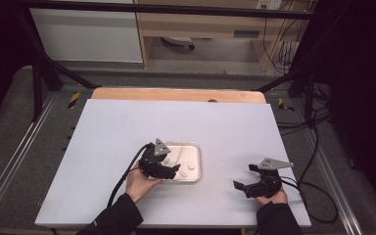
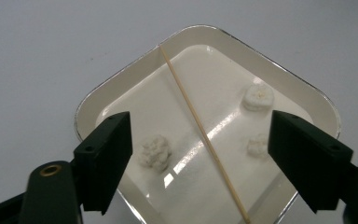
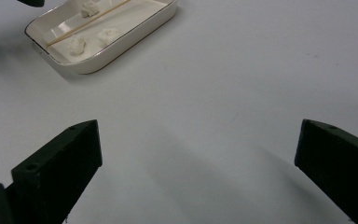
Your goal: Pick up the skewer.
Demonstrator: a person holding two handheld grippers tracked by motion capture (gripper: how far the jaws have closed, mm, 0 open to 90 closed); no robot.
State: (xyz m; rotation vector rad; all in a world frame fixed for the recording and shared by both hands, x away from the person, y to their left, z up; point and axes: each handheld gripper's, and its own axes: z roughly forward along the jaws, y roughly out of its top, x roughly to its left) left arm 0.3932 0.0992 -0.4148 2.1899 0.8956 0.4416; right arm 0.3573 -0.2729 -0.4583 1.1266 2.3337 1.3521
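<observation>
so my left gripper (image 2: pixel 200 154) hangs over the little white tray (image 2: pixel 93 98) on the surface, jaws apart around a thin wooden skewer (image 2: pixel 200 126) lying among three white lumps without pinching it, while my right gripper (image 3: pixel 198 172) sits well off to the side, wide open over bare surface

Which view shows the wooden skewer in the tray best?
The left gripper view: the skewer runs close up, slanting across the white tray between the open jaws. The right gripper view shows it small and far off; the high view shows it as a faint line.
</observation>
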